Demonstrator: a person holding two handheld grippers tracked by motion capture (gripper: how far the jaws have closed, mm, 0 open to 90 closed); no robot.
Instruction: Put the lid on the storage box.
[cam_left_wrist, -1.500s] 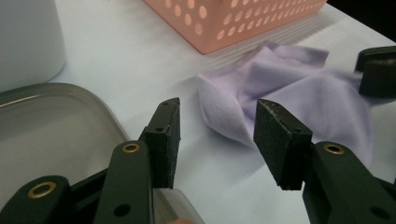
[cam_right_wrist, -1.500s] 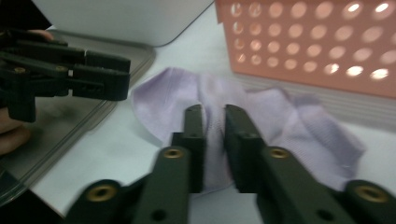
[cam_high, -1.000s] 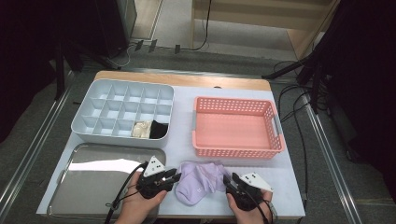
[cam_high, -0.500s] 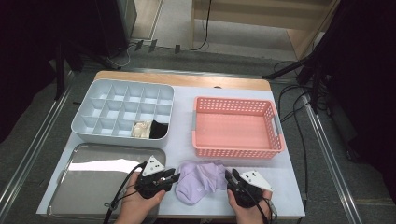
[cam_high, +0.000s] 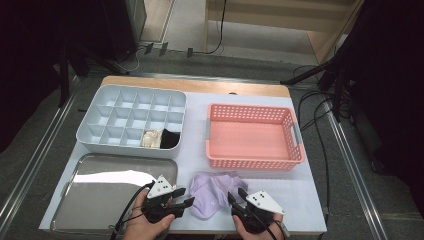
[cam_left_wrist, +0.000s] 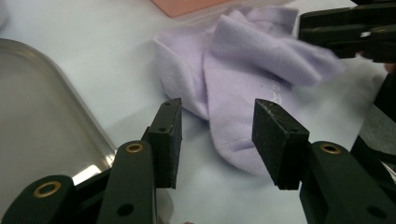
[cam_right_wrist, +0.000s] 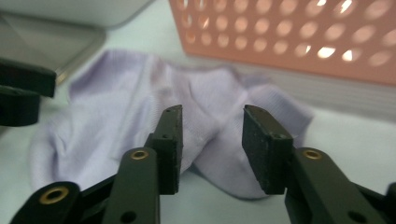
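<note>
Your left gripper (cam_high: 186, 196) sits low at the near edge, jaws pointing right; they have just been opening and stand parted, with nothing pressed between the pads (cam_left_wrist: 170, 135). Your right gripper (cam_high: 236, 197) sits near it, well right, jaws pointing left and far; those too have just been opening, gap clear. Both your hands wrap the gripper bodies from below.

Both grippers' jaws have just been opening: left gripper (cam_high: 181, 196) & right gripper (cam_high: 237, 197) now off the lilac socks (cam_high: 214, 195), nothing pinched btwn pads.
</note>
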